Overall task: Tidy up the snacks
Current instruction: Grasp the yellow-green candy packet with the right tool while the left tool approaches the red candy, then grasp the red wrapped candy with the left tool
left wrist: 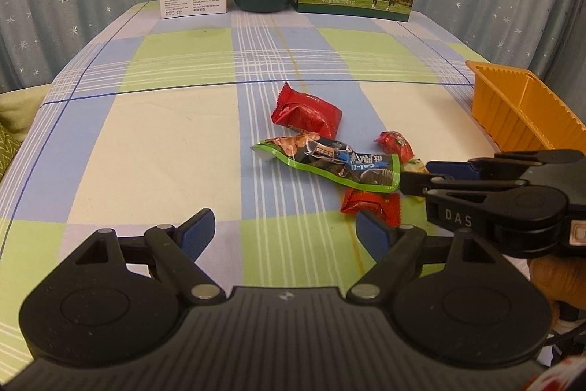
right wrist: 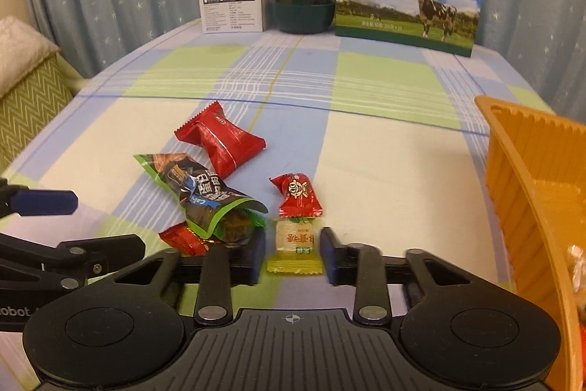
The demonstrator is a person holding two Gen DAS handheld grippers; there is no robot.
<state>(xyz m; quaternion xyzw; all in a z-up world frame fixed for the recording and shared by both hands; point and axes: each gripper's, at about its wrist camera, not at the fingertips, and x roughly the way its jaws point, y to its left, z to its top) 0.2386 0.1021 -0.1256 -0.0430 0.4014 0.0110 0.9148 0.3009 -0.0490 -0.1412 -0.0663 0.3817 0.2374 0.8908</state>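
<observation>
Down at the bottom of the left wrist view, the left gripper (left wrist: 285, 226) hangs over the checked cloth (left wrist: 146, 134) with its jaws wide apart and nothing between them. Snacks lie mid-frame: a red pillow packet (left wrist: 307, 114), a long green packet (left wrist: 329, 160), and a flat red one (left wrist: 370, 204) half under it. From the right edge the right gripper (left wrist: 414, 176) reaches into the pile, fingers close together. The orange tray (left wrist: 512, 105) sits at the right edge.

Over to the right wrist view: bottom centre, the right gripper (right wrist: 293, 244) has a yellow-wrapped sweet (right wrist: 295, 255) squarely between its pads, which look pressed to both sides of it, so call it gripped on the cloth. A small red sweet (right wrist: 296, 196) sits just behind it.

The pick looks made. Next comes a clean lift clear of its neighbours, then a carry right to the tray (right wrist: 520, 171), where some wrapped items already show.
</observation>
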